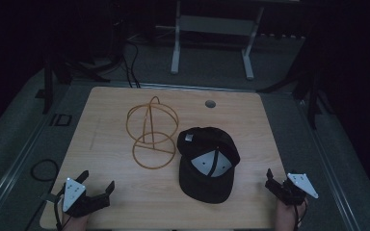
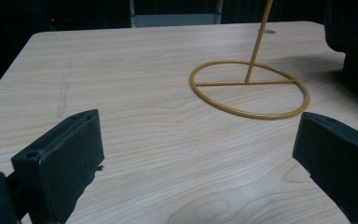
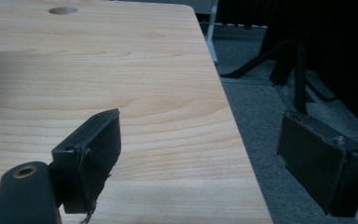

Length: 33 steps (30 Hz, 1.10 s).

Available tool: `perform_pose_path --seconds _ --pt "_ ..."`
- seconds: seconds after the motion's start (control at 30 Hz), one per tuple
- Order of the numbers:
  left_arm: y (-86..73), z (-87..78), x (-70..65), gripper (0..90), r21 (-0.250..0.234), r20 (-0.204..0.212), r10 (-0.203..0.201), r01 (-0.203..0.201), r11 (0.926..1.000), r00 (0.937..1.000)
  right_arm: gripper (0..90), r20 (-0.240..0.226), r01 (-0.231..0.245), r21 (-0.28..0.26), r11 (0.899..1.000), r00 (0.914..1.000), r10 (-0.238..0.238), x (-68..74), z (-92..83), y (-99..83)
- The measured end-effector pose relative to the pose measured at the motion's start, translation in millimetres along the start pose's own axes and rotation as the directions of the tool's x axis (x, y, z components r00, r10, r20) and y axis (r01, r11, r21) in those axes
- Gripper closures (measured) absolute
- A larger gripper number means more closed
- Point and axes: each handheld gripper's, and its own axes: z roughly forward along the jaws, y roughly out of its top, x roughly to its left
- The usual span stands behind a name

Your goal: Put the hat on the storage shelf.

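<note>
Black baseball cap (image 1: pixel 207 163): it lies crown-down on the wooden table (image 1: pixel 106 139), its pale grey lining facing up. Its long axis runs from the crown at the far end to the brim at your near end, tilted slightly to the right. It sits between your two grippers, ahead of both and nearer your right one. A small pale tag (image 1: pixel 189 137) shows inside the far rim; its writing is too small to read, and no brand can be made out.

Yellow wire hat stand (image 1: pixel 151 130): it stands upright just beside the cap, on its left, ahead of your left fingers. In the left gripper view its ring base (image 2: pixel 249 88) lies flat and the stem is cut off at the top edge.

Your left gripper (image 1: pixel 97 185): fingers (image 2: pixel 60 163) spread wide, nothing between them, at the near left corner.

Your right gripper (image 1: pixel 273 180): fingers (image 3: pixel 91 156) spread wide, empty, straddling the table's right edge, one finger over the carpet floor (image 3: pixel 261 126).

The room is dim; the cap appears in the left gripper view as a dark shape at the right edge.
</note>
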Motion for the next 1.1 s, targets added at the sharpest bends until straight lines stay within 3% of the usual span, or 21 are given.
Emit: perform_pose_path --seconds 0.27,0.37,0.5,0.53,0.67,0.7,0.8,0.97,1.0,1.1 --pt "2.0 -0.9 -1.9 2.1 -0.02 0.018 -0.003 0.003 0.9998 0.9998 13.2 -0.047 -0.007 0.012 1.0 0.9989 0.007 -1.3 -1.3 3.9" --pt "2.3 -0.7 -3.1 2.1 -0.027 0.034 -0.004 0.005 0.9996 0.9994 13.3 -0.109 -0.06 0.002 0.998 0.9923 0.06 -2.8 -14.1 18.8" --pt "1.9 -0.2 -2.7 2.1 -0.03 0.049 -0.023 0.024 0.9993 0.9985 13.2 -0.13 -0.057 -0.003 0.998 0.9899 0.056 -1.4 -22.2 30.7" --pt "1.8 -0.2 -2.8 2.1 -0.03 0.064 -0.033 0.035 0.9989 0.9974 13.2 -0.16 -0.049 -0.01 0.999 0.9859 0.047 1.3 -28.8 40.0" --pt "1.8 0.6 -3.8 2.1 -0.025 0.077 -0.042 0.044 0.9987 0.9962 13.1 -0.203 -0.035 -0.012 0.999 0.9787 0.032 6.2 -34.6 49.3" --pt "1.6 1.9 -5.4 2.2 -0.004 0.076 -0.011 0.011 0.9999 0.997 12.9 -0.235 -0.024 -0.012 1.0 0.9718 0.021 10.4 -38.0 56.4" --pt "1.8 2.7 -9.1 2.1 0.0 0.091 0.014 -0.015 0.9999 0.9958 12.6 -0.286 -0.014 -0.018 1.0 0.9583 0.008 17.0 -42.9 67.5" --pt "3.7 3.1 -14.5 2.1 0.018 0.13 0.009 -0.011 0.9998 0.9915 10.9 -0.359 0.032 -0.017 0.999 0.9326 -0.036 34.8 -49.9 90.3" --pt "3.7 3.1 -14.5 2.1 0.018 0.13 0.009 -0.011 0.9998 0.9915 10.9 -0.359 0.032 -0.017 0.999 0.9326 -0.036 34.8 -49.9 90.3" --pt "5.5 3.9 -17.4 2.1 0.069 0.161 -0.003 -0.008 0.9976 0.9869 10.8 -0.412 0.047 -0.038 0.998 0.9093 -0.059 49.8 -53.2 104.6"
